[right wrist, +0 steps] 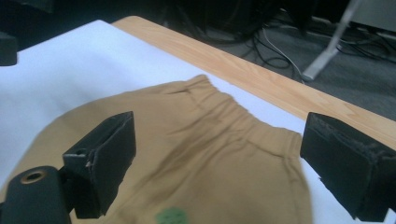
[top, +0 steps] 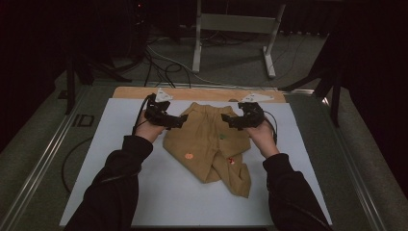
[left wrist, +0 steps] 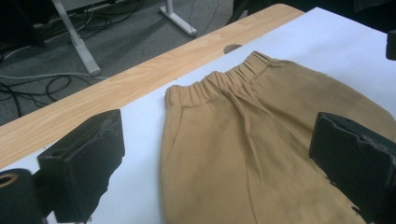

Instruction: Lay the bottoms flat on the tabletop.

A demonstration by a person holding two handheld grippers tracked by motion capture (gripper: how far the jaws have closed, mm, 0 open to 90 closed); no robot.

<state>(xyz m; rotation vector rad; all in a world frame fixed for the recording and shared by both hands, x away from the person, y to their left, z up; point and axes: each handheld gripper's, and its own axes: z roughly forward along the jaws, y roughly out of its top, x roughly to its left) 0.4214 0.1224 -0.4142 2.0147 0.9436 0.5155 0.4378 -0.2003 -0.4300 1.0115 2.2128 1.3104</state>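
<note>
table (top: 120, 192): white sheet fills the lower centre of the high view, wood strip (top: 202, 93) along its far edge; bare flat top suits spreading cloth.
trousers (top: 211, 139): small tan pair, centre of the high view, lying flat on the white sheet. Elastic waistband (left wrist: 219, 81) toward the wood strip, legs run to lower right, one leg folded across the other. Small coloured prints (top: 188, 156) on the front. Looks laid out waist-first for smoothing or folding (my read).
left gripper (top: 179, 121): left of centre, at the waistband's left corner, pointing inward. Jaws stand wide apart, nothing between them; in the left gripper view the cloth lies beyond and below the jaws, not pinched.
right gripper (top: 226, 120): right of centre, mirrors the left at the waistband's right corner. Jaws wide apart too, holding nothing; fabric lies under them.
why paired: one hand at each waist corner keeps the top edge straight.
</note>
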